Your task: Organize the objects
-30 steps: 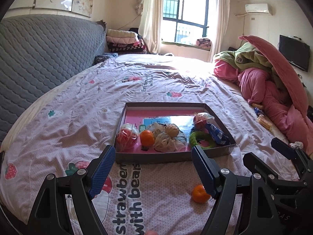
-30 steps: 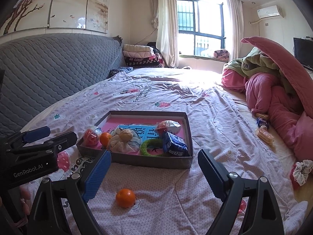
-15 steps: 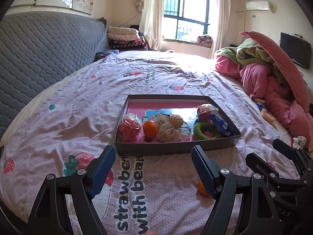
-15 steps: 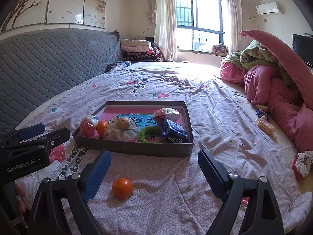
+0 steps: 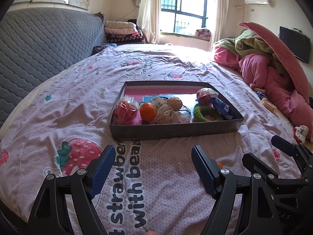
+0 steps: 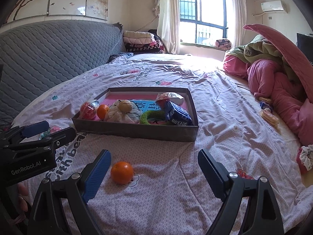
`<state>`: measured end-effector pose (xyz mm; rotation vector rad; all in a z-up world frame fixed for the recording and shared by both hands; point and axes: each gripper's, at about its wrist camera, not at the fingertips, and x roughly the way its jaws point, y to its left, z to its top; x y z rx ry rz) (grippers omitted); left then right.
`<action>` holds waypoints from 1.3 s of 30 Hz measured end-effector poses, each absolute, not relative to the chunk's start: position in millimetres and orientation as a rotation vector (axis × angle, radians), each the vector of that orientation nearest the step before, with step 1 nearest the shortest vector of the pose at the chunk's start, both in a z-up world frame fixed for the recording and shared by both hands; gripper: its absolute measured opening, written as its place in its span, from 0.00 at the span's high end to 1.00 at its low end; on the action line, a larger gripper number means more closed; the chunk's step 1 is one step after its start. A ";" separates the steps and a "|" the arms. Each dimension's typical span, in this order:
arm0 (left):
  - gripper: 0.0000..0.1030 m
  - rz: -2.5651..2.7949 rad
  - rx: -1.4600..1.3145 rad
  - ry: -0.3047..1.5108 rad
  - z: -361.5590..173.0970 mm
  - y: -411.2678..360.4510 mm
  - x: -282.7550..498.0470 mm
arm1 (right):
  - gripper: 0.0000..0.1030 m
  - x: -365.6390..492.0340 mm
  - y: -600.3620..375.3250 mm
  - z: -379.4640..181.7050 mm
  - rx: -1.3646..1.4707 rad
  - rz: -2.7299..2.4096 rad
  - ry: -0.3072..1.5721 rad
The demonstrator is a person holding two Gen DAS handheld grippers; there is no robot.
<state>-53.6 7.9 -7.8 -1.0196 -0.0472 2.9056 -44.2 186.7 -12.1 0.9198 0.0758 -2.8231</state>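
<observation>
Both claws drawn back from the box (image 5: 176, 131), left claw (image 5: 151, 168) and right claw (image 6: 154, 173) released, round orange (image 6: 121, 172) plain only in right view, quilted bedspread (image 5: 58, 107).

Sun is streaming through the barred window (image 6: 203, 25), pink quilts (image 6: 277, 90) are slumping beside a green blanket (image 6: 260, 52), and folded blankets (image 6: 140, 41) are sitting stacked against the grey headboard (image 6: 49, 58).

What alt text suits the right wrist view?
Open right tool above a bedspread, a loose orange by its left finger. Beyond, a shallow box holds snacks and another orange; the left tool enters at left.
</observation>
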 end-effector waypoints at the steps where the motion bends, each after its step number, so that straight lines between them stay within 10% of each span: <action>1: 0.22 2.904 -1.026 -0.041 -9.9 8.3 -53.6 | 0.12 -43.8 185.9 -13.8 0.926 -2.817 0.079; 39: 0.22 2.858 -1.127 -0.049 -48.7 10.0 -52.3 | 0.12 -39.4 189.7 -51.2 1.003 -2.804 0.071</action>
